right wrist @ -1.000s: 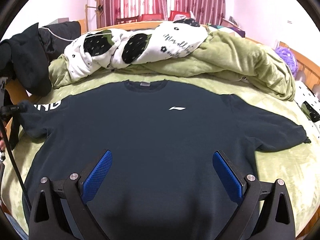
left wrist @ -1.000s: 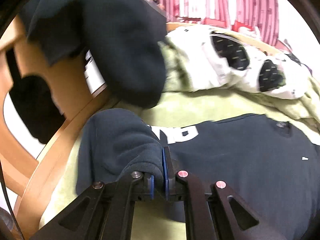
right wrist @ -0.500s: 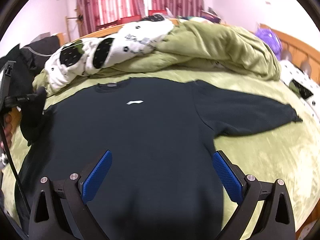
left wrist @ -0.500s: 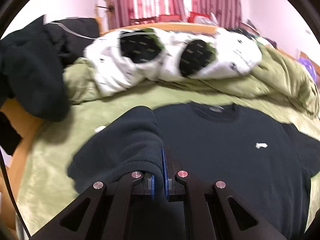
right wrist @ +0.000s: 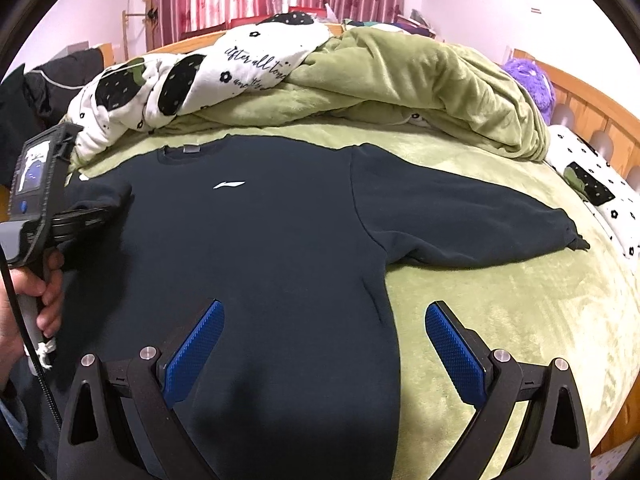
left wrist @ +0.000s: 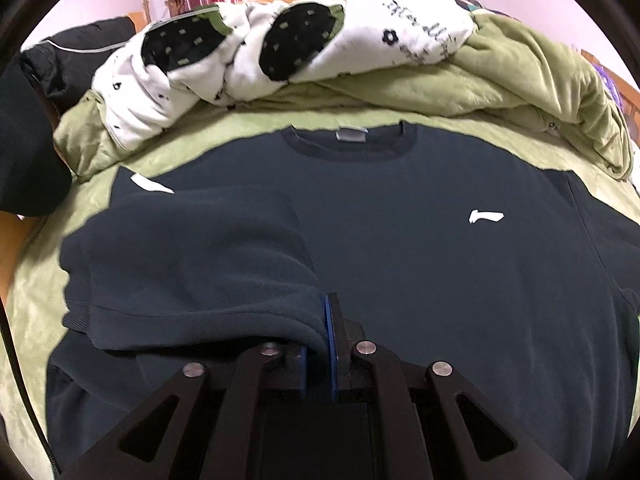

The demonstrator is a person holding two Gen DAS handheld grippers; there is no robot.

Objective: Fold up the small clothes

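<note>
Left wrist view: the left gripper (left wrist: 320, 344) has its blue pads nearly together, pinching the cuff end of the left sleeve (left wrist: 188, 264) of a dark navy sweatshirt (left wrist: 420, 264). The jaws are just beginning to open, with the fabric between them. That sleeve lies folded inward across the chest, its cuff near the middle of the garment. The sweatshirt is spread flat, front up, collar away from the camera, on a green bedspread (left wrist: 28, 320).

In the right wrist view, the right gripper (right wrist: 320, 344) hovers over the lower hem with its pads spread wide, holding nothing. The right sleeve (right wrist: 472, 220) stretches out flat to the side, not yet folded. A rumpled green and white quilt (right wrist: 360, 76) is piled behind the collar.

Judged from this, one sleeve fold is nearly complete; the other sleeve and the body folds remain.
</note>
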